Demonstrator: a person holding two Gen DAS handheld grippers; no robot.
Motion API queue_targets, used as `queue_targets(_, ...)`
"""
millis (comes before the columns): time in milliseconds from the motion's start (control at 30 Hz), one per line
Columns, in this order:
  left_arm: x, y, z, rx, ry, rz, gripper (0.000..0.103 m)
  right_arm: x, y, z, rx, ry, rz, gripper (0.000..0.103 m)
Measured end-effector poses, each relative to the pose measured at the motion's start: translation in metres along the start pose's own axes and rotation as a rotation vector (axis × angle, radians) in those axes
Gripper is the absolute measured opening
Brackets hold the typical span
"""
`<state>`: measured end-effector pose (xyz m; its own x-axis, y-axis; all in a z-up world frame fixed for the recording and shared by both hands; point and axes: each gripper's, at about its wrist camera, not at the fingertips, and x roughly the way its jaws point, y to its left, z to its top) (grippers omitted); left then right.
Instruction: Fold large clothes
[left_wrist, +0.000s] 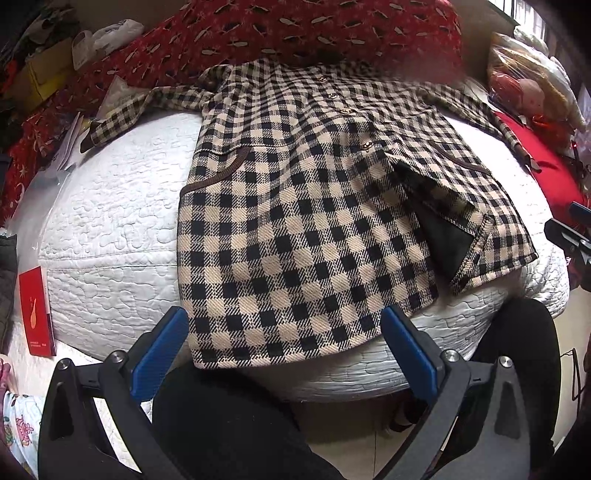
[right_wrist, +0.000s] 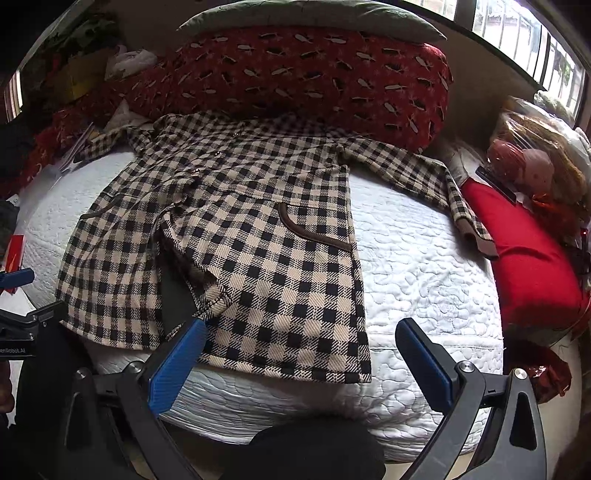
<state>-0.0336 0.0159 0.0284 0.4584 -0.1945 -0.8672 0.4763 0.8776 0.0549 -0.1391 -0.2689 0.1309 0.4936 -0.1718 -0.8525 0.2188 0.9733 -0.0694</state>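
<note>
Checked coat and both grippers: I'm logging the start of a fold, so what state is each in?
Checked coat: spread flat on the white quilted mattress, unfolded, sleeves out, front flap turned back near the hem.
Left gripper: open, empty.
Right gripper: open, empty.

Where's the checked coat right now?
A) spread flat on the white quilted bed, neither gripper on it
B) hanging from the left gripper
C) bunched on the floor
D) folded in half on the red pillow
A: the checked coat lies spread on the white quilted bed, sleeves out, while the left gripper and right gripper hover open at its hem, holding nothing.
</note>
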Motion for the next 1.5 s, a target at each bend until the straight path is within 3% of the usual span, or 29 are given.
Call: queue_targets(1500, -0.004, -0.004, -0.002, -0.027, -0.002, -0.003, 0.103, -0.012, -0.021, -0.005, 0.075, -0.034, 0.013, 0.103)
